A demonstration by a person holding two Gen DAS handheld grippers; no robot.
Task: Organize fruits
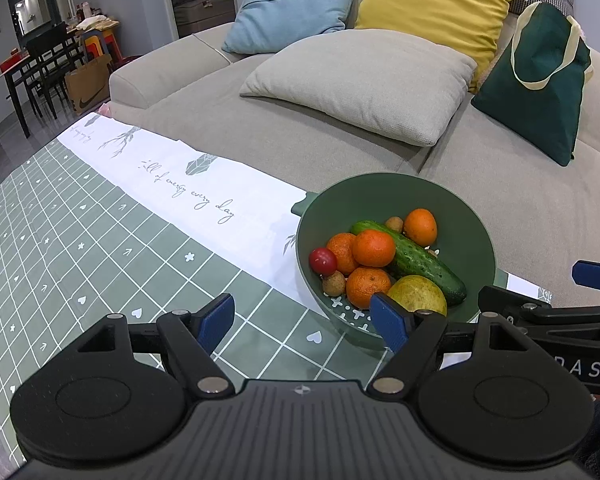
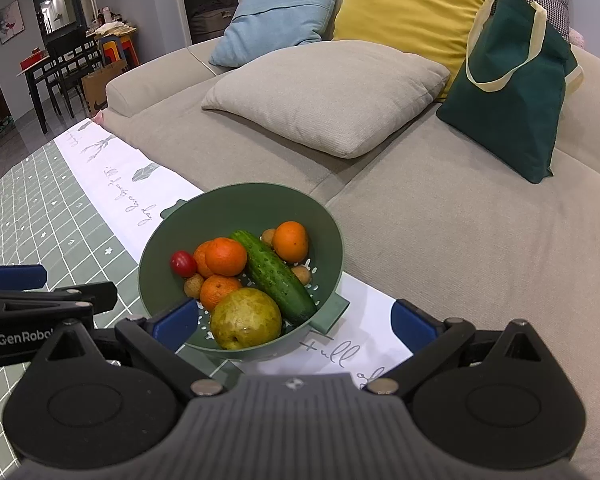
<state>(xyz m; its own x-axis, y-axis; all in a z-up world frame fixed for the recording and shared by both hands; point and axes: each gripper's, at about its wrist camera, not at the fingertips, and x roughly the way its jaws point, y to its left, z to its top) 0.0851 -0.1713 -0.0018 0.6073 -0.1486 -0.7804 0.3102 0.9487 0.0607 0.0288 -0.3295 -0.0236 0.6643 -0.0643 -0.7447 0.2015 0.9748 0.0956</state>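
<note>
A green colander bowl [image 1: 400, 188] [image 2: 244, 200] stands on the table near its sofa-side edge. It holds several oranges [image 2: 225, 256], a cucumber [image 2: 278, 276], a yellow-green pear [image 2: 246, 318], a cherry tomato [image 2: 183, 263] and small brown longans [image 2: 193, 285]. My left gripper [image 1: 304, 322] is open and empty, low over the table just left of the bowl. My right gripper [image 2: 296, 320] is open and empty, just short of the bowl's near rim, in line with the pear. Each gripper shows at the edge of the other's view.
The table carries a green grid tablecloth [image 1: 100, 248] with a white printed border. Behind it is a beige sofa [image 2: 440, 216] with cushions and a dark green tote bag [image 2: 512, 92]. A dining table and chairs [image 1: 40, 64] stand at the far left.
</note>
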